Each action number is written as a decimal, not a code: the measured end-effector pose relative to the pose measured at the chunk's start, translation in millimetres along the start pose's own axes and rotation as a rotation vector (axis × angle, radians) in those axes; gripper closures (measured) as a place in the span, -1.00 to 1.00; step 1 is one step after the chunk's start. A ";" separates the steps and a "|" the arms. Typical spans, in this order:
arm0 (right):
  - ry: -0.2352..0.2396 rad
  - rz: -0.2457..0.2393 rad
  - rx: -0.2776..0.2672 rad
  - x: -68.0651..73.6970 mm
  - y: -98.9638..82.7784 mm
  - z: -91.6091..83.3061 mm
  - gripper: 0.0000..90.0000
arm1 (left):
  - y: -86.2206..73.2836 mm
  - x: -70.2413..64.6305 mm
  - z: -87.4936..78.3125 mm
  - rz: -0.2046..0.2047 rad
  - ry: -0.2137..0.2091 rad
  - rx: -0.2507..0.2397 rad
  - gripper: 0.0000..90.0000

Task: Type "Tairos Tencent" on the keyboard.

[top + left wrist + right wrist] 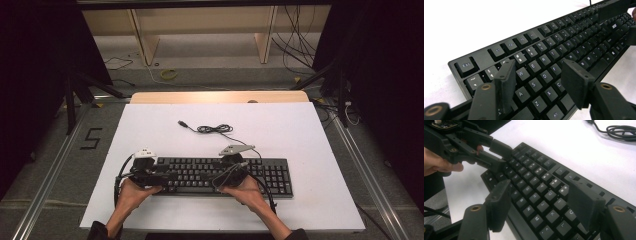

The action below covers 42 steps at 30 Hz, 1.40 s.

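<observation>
left gripper [536, 82] open over keyboard [220, 175] | white table [300, 130] | grey floor [45, 150]

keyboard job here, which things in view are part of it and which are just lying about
In the job: keyboard; left gripper and right gripper, both open over the keys.
Lying about: coiled cable on the white board; yellow ring on the floor.

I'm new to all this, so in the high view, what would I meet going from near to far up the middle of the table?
Black full-size keyboard → coiled black cable with its plug → bare far part of the white table sheet → light wooden table edge.
</observation>
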State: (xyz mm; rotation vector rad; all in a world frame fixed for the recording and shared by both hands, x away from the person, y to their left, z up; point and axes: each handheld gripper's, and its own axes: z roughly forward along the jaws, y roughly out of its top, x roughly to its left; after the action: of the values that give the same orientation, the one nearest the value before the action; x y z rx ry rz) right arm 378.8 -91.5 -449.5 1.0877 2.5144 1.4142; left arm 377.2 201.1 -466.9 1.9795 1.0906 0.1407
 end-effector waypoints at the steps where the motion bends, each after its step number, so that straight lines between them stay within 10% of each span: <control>1: 0.000 -0.001 -0.002 0.0 -0.5 -0.6 -0.20 | 0.4 0.0 0.4 0.000 0.000 0.004 0.06; 24: -0.003 -0.012 -0.024 0.7 -10.3 -12.0 -0.25 | 15.3 -0.4 13.5 0.044 0.022 0.089 0.86; 42: -0.005 -0.015 -0.045 -1.3 -16.1 -23.6 -0.28 | 21.9 -3.4 29.2 0.062 0.038 0.129 0.98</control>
State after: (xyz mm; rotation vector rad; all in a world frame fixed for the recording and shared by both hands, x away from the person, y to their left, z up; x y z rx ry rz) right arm 362.2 -114.8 -448.6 1.0614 2.4699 1.4547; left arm 402.5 174.8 -468.6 2.1352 1.0869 0.1448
